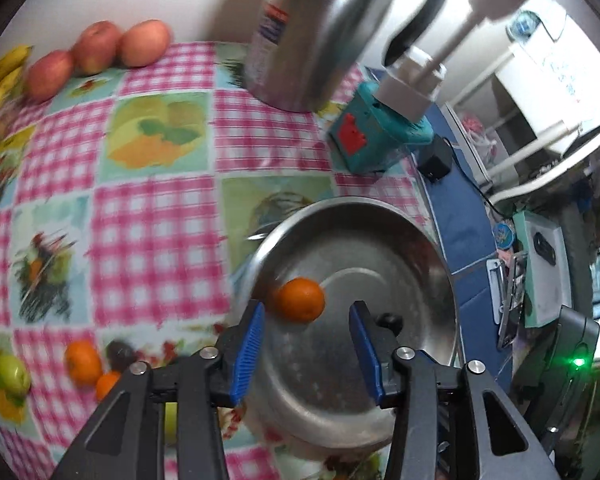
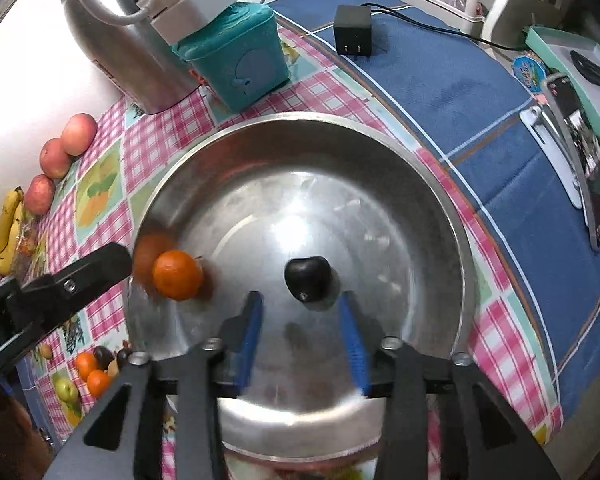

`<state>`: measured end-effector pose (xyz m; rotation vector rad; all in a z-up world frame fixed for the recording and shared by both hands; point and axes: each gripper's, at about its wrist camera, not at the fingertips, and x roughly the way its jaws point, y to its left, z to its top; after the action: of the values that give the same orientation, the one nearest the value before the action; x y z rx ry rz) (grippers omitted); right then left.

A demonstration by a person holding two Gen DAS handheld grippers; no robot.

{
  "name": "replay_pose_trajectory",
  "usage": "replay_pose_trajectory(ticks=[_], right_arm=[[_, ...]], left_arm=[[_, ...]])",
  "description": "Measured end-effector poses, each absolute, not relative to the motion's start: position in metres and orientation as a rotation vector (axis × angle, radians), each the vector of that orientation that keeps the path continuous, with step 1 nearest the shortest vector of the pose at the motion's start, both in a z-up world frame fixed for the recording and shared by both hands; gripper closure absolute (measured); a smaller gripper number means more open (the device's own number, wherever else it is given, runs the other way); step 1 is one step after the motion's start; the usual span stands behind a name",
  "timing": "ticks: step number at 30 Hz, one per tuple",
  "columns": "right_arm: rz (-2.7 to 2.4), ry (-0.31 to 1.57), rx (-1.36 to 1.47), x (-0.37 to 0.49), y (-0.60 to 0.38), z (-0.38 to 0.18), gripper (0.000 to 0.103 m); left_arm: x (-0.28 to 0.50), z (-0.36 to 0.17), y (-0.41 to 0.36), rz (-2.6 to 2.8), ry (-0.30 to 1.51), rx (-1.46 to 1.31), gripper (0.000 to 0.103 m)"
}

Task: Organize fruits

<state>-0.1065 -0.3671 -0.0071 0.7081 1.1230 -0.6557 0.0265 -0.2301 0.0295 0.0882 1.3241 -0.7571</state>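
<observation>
Steel bowl (image 2: 432,184) on checked cloth (image 1: 148,216), orange (image 2: 177,275) near its left wall, dark plum (image 2: 307,278) mid-bowl — both round, no clear long axis, left gripper (image 1: 306,352) and right gripper (image 2: 300,340) jaws apart, nothing between pads, kettle (image 1: 312,40) label unreadable.

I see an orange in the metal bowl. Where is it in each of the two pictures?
Left wrist view: the orange sits low and central, in the bowl, just above the left gripper.
Right wrist view: the orange lies at the bowl's left side, left of the dark fruit.
Shared landmark: the teal box behind the bowl.
</observation>
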Motion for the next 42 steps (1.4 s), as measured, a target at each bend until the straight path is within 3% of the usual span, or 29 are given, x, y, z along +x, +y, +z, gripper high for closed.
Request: replay_pose_trajectory(ticks=[3, 7, 15, 20, 33, 35, 36, 42], right_arm=[[-0.652, 1.113, 0.712, -0.114, -0.358, 0.0, 0.058], [-0.64, 1.105, 0.678, -0.122, -0.338, 0.007, 0.045], [-0.626, 1.13, 0.595, -0.126, -0.302, 0.009, 0.038], [-0.601, 1.132, 0.532, -0.123, -0.276, 0.013, 0.03], [-0.504, 1.122, 0.39, -0.107, -0.214, 0.021, 0.024], [-0.488, 1.118, 0.378, -0.105, -0.209, 0.021, 0.011], [-0.481, 1.115, 0.375, -0.104, -0.207, 0.021, 0.01], [-0.447, 1.071, 0.355, -0.098, -0.2, 0.025, 0.01]], left_arm=[[0.024, 0.035, -0.202, -0.666, 1.283, 0.098, 0.033], [0.021, 0.031, -0.159, -0.511, 1.23, 0.151, 0.024], [0.028, 0.02, -0.068, -0.192, 1.166, 0.214, 0.001], [0.026, 0.03, -0.032, -0.111, 1.107, 0.22, 0.0], [0.03, 0.052, 0.013, -0.112, 1.045, 0.168, 0.0], [0.033, 0.054, 0.016, -0.121, 1.045, 0.16, 0.0], [0.034, 0.054, 0.017, -0.126, 1.046, 0.154, 0.0], [0.04, 0.054, 0.017, -0.168, 1.053, 0.131, 0.0]])
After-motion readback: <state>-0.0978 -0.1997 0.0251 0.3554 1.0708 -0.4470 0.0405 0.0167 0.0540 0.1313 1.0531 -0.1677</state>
